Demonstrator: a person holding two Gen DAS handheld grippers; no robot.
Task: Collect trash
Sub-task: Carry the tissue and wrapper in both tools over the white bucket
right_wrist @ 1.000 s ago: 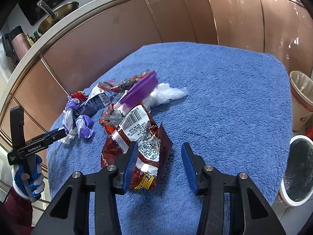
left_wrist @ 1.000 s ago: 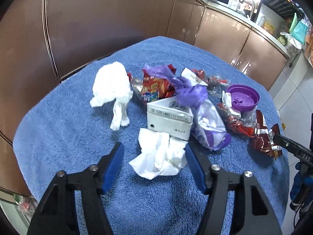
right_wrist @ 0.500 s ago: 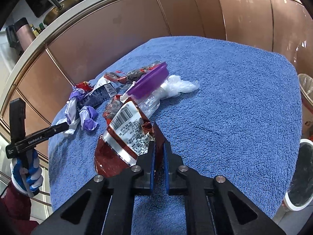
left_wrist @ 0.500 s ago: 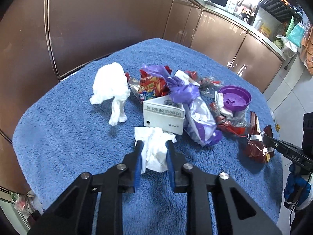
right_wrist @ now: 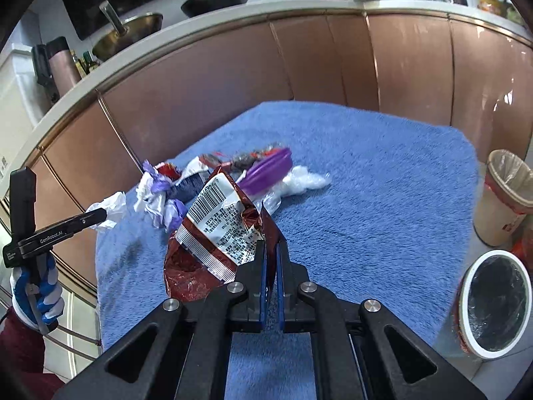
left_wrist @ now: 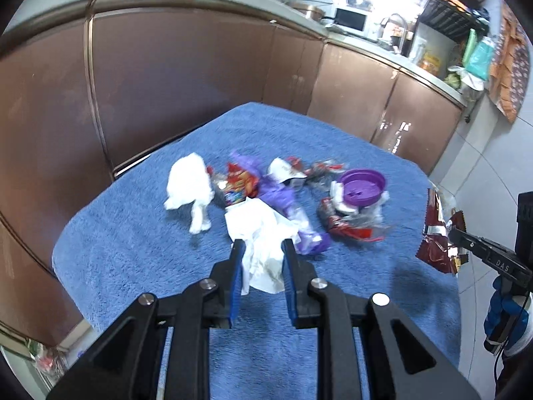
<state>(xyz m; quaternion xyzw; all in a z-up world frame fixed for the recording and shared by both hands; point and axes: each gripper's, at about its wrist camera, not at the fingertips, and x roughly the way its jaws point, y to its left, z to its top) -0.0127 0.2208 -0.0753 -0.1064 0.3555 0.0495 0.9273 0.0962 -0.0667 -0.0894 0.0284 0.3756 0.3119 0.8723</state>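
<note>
My left gripper [left_wrist: 262, 250] is shut on a crumpled white tissue [left_wrist: 261, 233], which hangs above the blue towel [left_wrist: 133, 250]. My right gripper [right_wrist: 271, 250] is shut on the edge of a dark red snack wrapper [right_wrist: 213, 233] with a barcode, lifted off the towel. That wrapper [left_wrist: 436, 233] and the right gripper [left_wrist: 458, 238] also show at the right of the left wrist view. Left on the towel are another white tissue [left_wrist: 191, 186], a red snack bag [left_wrist: 238, 183], a purple plastic bag [left_wrist: 286, 206] and a purple lid [left_wrist: 363, 188].
Two bins stand beyond the towel's right edge: a white-rimmed one with a black liner [right_wrist: 493, 303] and a taller beige one [right_wrist: 506, 196]. Brown cabinet fronts [left_wrist: 166, 83] curve behind the table. A gloved hand [right_wrist: 36, 286] holds the left gripper [right_wrist: 103, 215].
Both grippers closed, the left on the white tissue and the right on the red wrapper. Both then rose, lifting their pieces off the towel.
</note>
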